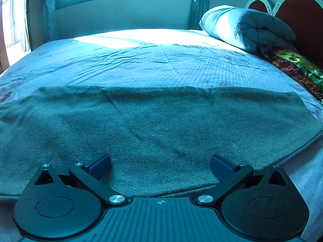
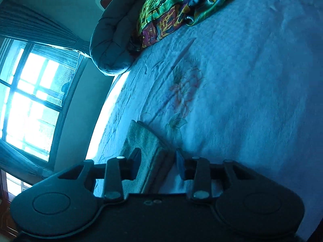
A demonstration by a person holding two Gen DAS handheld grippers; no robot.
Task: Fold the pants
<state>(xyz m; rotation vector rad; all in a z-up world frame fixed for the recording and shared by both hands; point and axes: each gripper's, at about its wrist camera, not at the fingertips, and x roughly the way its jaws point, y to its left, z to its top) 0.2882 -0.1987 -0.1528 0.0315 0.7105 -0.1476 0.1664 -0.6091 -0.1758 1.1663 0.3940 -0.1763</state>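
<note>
Inspector: Pants (image 1: 153, 133) lie flat across the near edge of the bed (image 1: 141, 60).
Clerk: Tongs?
Inspector: Left gripper (image 1: 160, 166) gapes wide, holding nothing. Right gripper (image 2: 156, 161) stands narrow around a folded edge; contact with its pads is unclear.

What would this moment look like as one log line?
left tongs: open above pants | right tongs: around folded pants edge, grip unclear | bedsheet

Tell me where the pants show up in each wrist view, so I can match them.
Left wrist: the pants lie flat across the lower middle, ahead of the open left gripper.
Right wrist: a folded edge sits bottom centre, between the right gripper fingers.
Shared landmark: the rolled quilt beside the colourful cloth.
</note>
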